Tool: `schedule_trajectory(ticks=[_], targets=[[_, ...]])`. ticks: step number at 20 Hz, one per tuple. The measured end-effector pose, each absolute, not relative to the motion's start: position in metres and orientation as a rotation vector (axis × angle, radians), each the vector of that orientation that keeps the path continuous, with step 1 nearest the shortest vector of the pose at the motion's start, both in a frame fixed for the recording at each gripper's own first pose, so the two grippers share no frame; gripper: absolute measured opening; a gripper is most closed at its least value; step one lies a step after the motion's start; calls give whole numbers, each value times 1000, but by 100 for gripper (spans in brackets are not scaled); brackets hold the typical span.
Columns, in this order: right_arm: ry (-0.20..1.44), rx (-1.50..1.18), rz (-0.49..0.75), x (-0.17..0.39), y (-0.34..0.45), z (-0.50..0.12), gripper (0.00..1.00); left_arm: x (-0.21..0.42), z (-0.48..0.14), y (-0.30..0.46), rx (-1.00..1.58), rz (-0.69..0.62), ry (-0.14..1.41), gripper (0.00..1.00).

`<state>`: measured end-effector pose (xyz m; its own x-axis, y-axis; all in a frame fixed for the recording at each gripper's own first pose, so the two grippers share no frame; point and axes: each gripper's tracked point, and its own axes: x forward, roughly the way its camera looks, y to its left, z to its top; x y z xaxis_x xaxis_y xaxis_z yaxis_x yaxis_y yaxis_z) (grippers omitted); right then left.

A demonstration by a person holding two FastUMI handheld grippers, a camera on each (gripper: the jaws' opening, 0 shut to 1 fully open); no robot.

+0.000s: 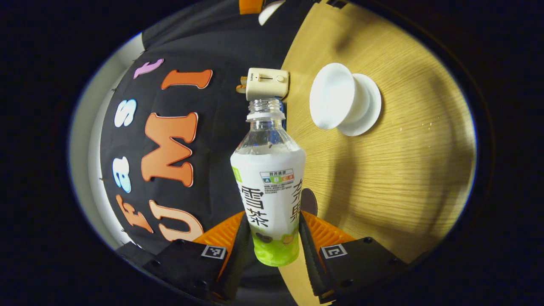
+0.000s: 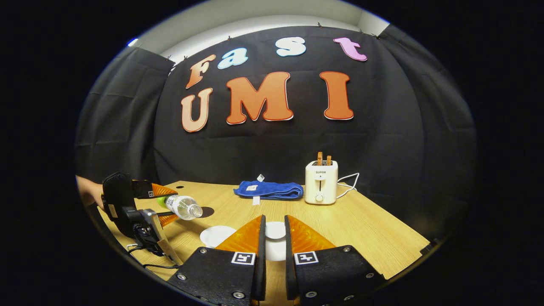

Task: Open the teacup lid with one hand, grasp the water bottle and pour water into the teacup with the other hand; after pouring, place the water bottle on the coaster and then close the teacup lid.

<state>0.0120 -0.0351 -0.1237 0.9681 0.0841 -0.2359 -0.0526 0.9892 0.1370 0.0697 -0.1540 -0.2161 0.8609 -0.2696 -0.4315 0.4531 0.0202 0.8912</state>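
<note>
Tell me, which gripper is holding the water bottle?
The left gripper: its fingers clamp the water bottle, tilted sideways. The right gripper has a white lid between its fingers.

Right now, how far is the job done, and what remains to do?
Done: the teacup stands open, and the right gripper holds its lid. In hand: the left gripper grips the uncapped water bottle, tipped sideways, with no stream visible. Left: pour, set the bottle on what looks like the dark coaster, and close the lid.

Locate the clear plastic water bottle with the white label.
The clear plastic water bottle is clamped in the left gripper, tipped sideways above the wooden table, near the white teacup.
</note>
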Motion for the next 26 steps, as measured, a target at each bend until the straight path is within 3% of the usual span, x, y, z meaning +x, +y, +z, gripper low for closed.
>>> schedule_trajectory(ticks=[8, 10, 13, 20, 22, 23, 26], targets=[[246, 146, 57, 6, -48, -129, 19, 75, -201, -164, 1623, -573, 85, 63], [243, 152, 52, 5, -53, -129, 19, 77, -197, -167, 1655, -556, 71, 70], [249, 156, 45, 3, -59, -132, 19, 77, -195, -171, 1690, -552, 49, 64], [249, 156, 38, -1, -69, -134, 19, 76, -188, -175, 1768, -558, 17, 63], [251, 161, 37, -2, -72, -135, 19, 76, -188, -175, 1775, -558, 16, 64], [249, 163, 35, -2, -73, -135, 19, 77, -186, -175, 1779, -560, 10, 69], [248, 164, 38, -3, -74, -135, 19, 77, -183, -177, 1794, -561, -1, 64]])
